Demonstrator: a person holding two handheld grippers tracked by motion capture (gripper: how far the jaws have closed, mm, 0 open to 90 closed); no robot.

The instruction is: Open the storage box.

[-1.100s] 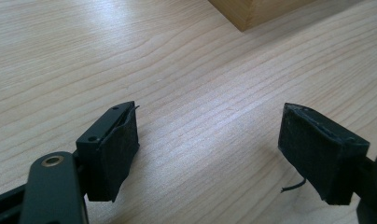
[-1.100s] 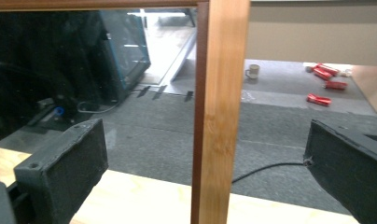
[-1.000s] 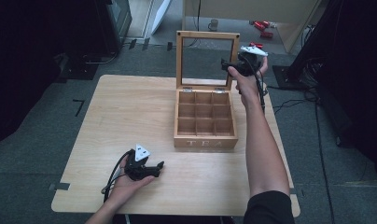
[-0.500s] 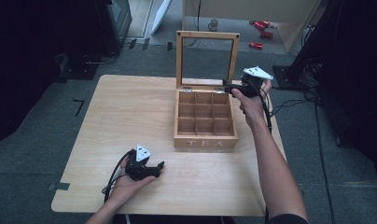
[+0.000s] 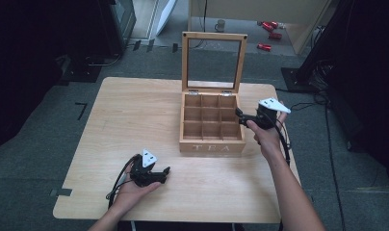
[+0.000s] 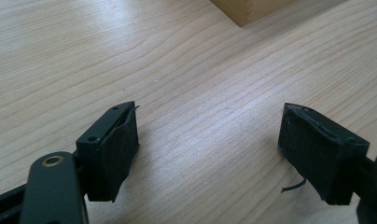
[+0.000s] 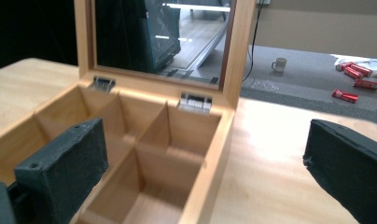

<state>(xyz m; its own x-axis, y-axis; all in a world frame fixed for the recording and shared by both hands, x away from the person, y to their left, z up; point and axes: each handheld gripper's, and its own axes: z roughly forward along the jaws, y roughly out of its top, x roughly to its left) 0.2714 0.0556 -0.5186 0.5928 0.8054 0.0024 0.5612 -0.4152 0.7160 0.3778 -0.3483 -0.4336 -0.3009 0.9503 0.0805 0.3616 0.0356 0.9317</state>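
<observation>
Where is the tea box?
In the high view, the tea box sits right of the table's middle, lid up, with the right claw beside it.

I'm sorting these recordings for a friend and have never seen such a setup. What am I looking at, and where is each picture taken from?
No robot here: a person at a wooden table holds a two-jaw tool in each hand. The high view looks down from above the person's side. There the left hand-held gripper rests low on the table near its front edge, and the right hand-held gripper is at the right edge of an open wooden tea box, whose glass-paned lid stands upright. The box's compartments look empty.

The other two pictures come from cameras riding on the tools. The left gripper view shows its black jaws spread over bare wood. The right gripper view shows its jaws spread astride the box's side wall. Neither holds anything.
</observation>
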